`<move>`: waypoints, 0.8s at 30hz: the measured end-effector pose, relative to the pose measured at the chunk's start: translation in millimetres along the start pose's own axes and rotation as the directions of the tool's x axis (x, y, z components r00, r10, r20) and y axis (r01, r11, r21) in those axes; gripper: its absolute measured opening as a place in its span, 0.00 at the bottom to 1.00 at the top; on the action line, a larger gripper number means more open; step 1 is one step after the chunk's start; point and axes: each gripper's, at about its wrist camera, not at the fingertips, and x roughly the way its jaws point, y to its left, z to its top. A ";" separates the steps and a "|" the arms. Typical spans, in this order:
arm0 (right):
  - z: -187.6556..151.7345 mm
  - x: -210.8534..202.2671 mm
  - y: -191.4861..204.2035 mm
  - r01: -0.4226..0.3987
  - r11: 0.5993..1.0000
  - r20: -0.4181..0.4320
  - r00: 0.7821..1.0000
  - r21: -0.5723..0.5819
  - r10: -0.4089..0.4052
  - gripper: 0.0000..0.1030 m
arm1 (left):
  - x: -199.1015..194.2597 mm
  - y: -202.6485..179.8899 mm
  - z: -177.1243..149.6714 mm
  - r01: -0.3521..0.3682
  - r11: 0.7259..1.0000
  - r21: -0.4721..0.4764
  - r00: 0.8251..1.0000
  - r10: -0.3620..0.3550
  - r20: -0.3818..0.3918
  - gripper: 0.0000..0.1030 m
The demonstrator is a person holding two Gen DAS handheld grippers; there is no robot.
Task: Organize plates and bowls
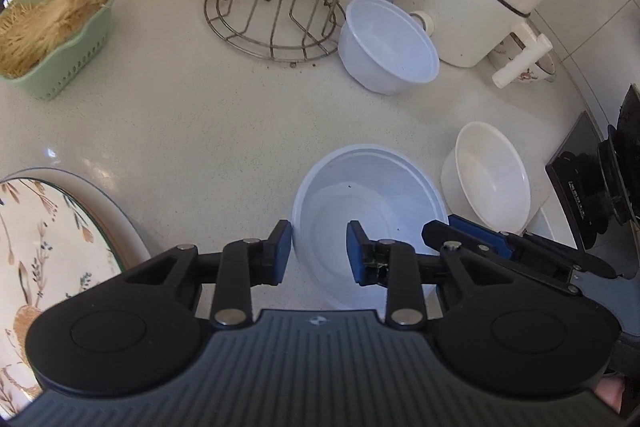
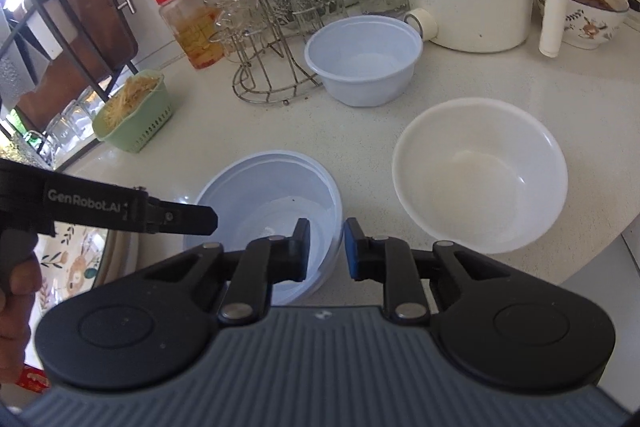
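One text reads clearly: "GenRobot.AI", in pale letters on the black side of the left tool (image 2: 108, 213), which reaches in from the left edge of the right wrist view, above and left of the near pale-blue bowl (image 2: 272, 187). In the left wrist view, a black device (image 1: 576, 187) to the right of the white bowl (image 1: 486, 175) carries a short line of white lettering along its face, too small and skewed to read. A small round emblem sits on the ribbed grey body just behind each tool's fingers; it is a mark, with no legible letters. A red packet (image 2: 32, 379) at the lower left edge of the right wrist view shows yellow print that cannot be made out.
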 end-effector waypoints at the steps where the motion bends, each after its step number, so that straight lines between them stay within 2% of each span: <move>1: 1.0 0.1 2.4 -0.005 1.000 0.002 1.000 -0.007 0.005 0.21 | -2.7 1.7 1.0 -0.003 1.000 -0.005 1.000 0.003 0.008 0.34; 8: 7.7 6.9 16.1 -0.041 0.998 -0.009 0.999 -0.054 0.041 0.21 | -11.9 16.2 4.3 -0.030 0.999 -0.045 0.999 0.032 0.044 0.34; 14: 8.3 19.2 24.2 -0.036 0.996 -0.031 0.999 -0.081 0.034 0.21 | -10.7 23.5 1.2 -0.059 0.995 -0.075 0.997 0.062 0.046 0.34; 24: 10.6 24.1 32.6 -0.026 0.996 -0.035 0.999 -0.089 0.023 0.23 | -11.3 20.7 3.6 -0.109 0.994 -0.026 0.993 0.111 0.047 0.35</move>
